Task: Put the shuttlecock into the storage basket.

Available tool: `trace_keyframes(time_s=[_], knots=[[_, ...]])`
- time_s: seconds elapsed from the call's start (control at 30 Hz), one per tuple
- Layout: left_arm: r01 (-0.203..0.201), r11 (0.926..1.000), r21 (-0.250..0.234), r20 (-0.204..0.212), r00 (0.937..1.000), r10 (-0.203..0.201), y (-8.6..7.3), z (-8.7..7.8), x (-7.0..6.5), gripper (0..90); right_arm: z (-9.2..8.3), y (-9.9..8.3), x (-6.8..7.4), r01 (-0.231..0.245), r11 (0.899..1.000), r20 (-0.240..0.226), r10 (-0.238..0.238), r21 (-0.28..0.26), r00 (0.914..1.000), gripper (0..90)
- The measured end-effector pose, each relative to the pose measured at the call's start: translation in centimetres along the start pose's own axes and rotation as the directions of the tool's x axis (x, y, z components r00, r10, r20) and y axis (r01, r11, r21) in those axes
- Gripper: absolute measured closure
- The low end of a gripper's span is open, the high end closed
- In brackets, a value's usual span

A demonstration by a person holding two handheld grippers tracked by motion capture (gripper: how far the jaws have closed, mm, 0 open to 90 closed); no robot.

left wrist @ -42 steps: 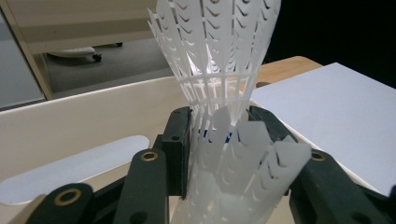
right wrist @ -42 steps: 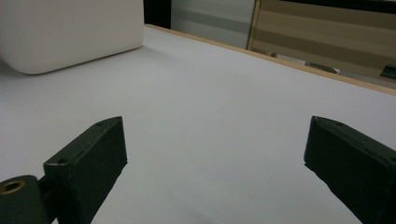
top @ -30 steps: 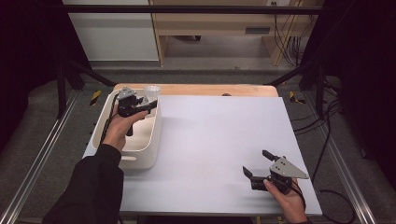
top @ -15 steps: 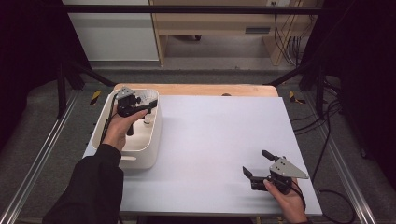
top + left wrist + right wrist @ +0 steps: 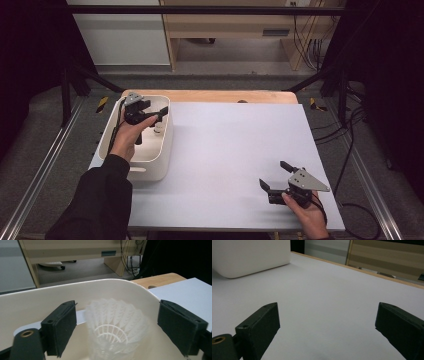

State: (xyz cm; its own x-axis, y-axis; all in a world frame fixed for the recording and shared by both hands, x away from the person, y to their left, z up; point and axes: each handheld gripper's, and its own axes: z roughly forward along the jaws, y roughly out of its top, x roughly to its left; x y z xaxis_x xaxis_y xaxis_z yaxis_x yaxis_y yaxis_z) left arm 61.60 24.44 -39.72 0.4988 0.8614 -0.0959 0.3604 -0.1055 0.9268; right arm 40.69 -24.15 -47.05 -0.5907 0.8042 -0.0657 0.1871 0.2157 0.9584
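Note:
A white plastic shuttlecock stands in the white bin, feathered skirt up. My left gripper reaches into the bin from the near side. Its jaws have just been opening and stand on either side of the shuttlecock. In the left gripper view a gap shows between each black pad and the skirt, so nothing is gripped. My right gripper rests low over the table's near right corner, open, with bare tabletop between its jaws.
The bin sits at the table's left edge on the pale tabletop. A wooden strip runs along the far edge. Cables trail off the right side. Dark frame posts stand at both sides.
The left gripper's jaws have spread apart and let go of the shuttlecock inside the bin. Neither hand has shifted, and the right gripper looks the same.

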Motion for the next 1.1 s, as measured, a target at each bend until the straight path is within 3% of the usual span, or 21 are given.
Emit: trace_keyframes(time_s=[0.73,1.1], knots=[[0.028,0.9991,-0.032,-0.010,0.9996,-0.028,0.31,-0.34,0.06,10.5,0.02,0.00,0.03,0.001,1.000,0.000,-0.001,-0.001,1.0000,5.6],[0.015,0.9993,-0.035,-0.016,0.9998,-0.015,0.43,-0.50,0.01,8.2,0.02,0.02,0.05,0.006,1.000,-0.001,-0.006,-0.002,1.0000,5.3]])
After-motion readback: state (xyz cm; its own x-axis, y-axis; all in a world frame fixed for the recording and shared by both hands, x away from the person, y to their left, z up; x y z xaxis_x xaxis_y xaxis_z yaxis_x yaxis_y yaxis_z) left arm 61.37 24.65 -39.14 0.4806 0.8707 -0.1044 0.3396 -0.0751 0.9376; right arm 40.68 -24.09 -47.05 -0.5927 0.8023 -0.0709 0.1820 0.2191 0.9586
